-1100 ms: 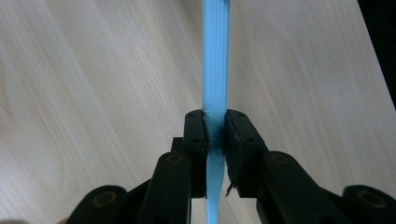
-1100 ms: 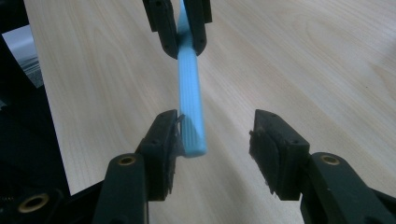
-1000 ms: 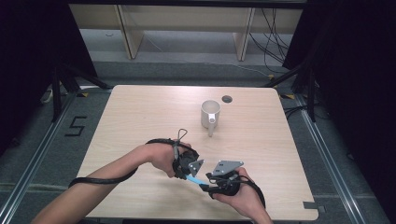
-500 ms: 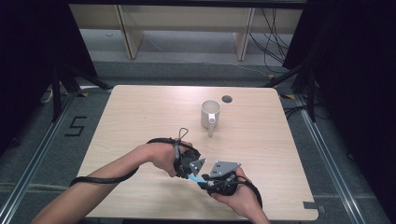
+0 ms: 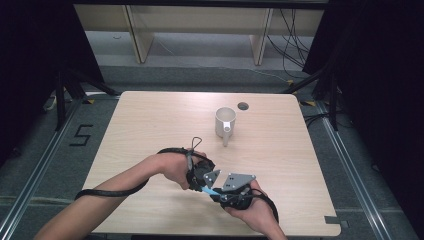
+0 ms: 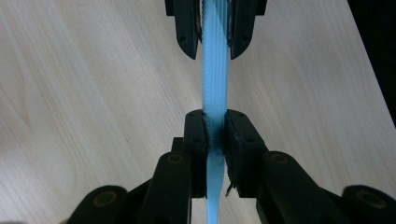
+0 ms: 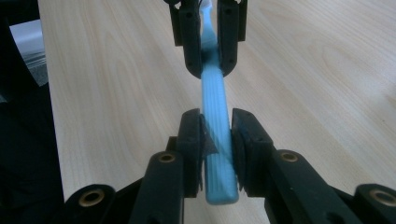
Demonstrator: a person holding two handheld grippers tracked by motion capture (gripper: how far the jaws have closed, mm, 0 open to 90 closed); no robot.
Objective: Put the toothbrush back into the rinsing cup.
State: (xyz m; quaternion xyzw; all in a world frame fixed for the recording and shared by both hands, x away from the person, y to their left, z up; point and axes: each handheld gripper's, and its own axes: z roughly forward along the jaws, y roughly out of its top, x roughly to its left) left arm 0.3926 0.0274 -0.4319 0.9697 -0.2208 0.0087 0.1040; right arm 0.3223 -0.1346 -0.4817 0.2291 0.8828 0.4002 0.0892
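While both tools meet near the six o'clock edge of the tabletop [image 5: 150, 125], I have the blue toothbrush handle [image 6: 215, 70] bridging them above the wood. My left tool [image 6: 215, 133] pinches it hard; my right tool [image 7: 217, 135] has just been closing, and its pads now press the butt end. If I let go on the left too soon, that shallow end grip may pivot and drop the brush. The white mug [image 5: 225, 122] waits at twelve o'clock.
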